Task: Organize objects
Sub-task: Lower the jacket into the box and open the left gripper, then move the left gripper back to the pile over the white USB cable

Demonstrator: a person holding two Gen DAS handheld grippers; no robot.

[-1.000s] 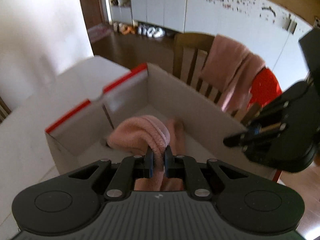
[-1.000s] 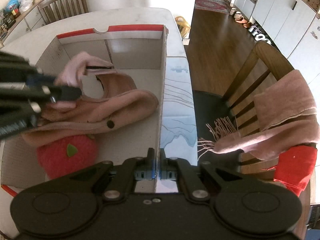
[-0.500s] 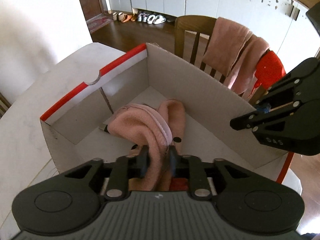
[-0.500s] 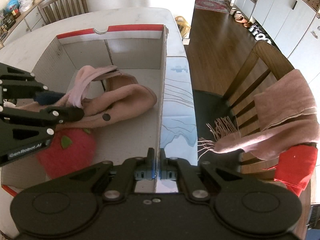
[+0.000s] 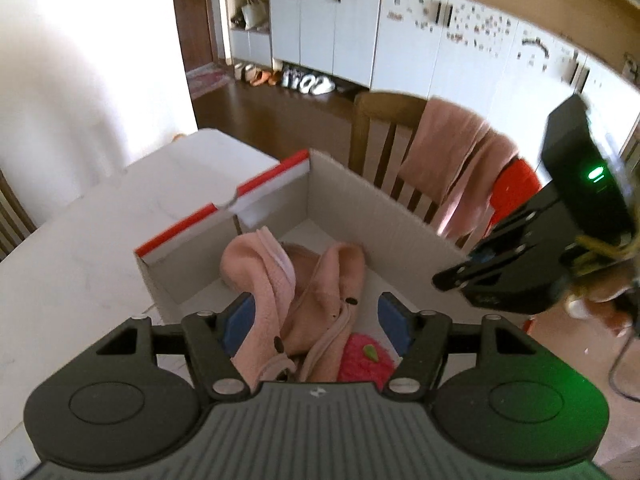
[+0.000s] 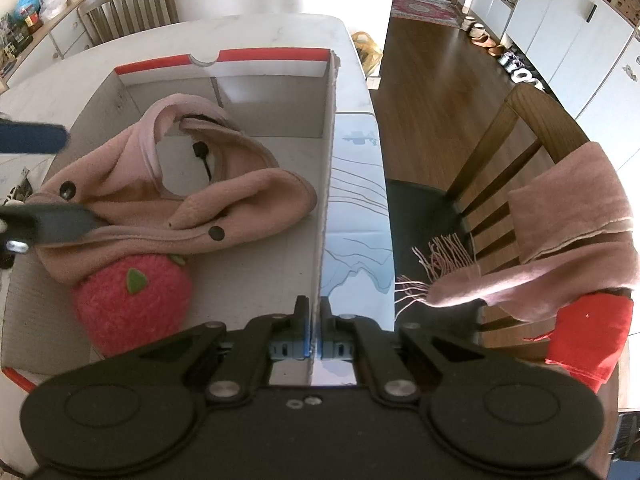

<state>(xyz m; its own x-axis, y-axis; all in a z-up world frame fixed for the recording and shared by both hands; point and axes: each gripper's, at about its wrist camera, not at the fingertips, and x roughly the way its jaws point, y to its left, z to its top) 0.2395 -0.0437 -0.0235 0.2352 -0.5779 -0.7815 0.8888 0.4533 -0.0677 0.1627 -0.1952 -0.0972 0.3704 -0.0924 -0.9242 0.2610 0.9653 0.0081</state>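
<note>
with the drop done: pink garment (image 6: 176, 196) lies in cardboard box (image 6: 326, 168) on the desk, over red plush (image 6: 132, 308)
left gripper (image 5: 316, 320): jaws just opening, garment loose between, below them
right gripper (image 6: 315, 334): jaws closed on box wall
nearer: left
garment axis: slanting along the box floor

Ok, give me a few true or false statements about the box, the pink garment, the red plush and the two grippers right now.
1. The pink garment lies inside the cardboard box. True.
2. The left gripper is clamped on the garment. False: its jaws have just been opening and stand apart around it.
3. The right gripper pinches the box wall. True.
4. The red plush sits on the chair. False: it is in the box, partly under the garment.
</note>
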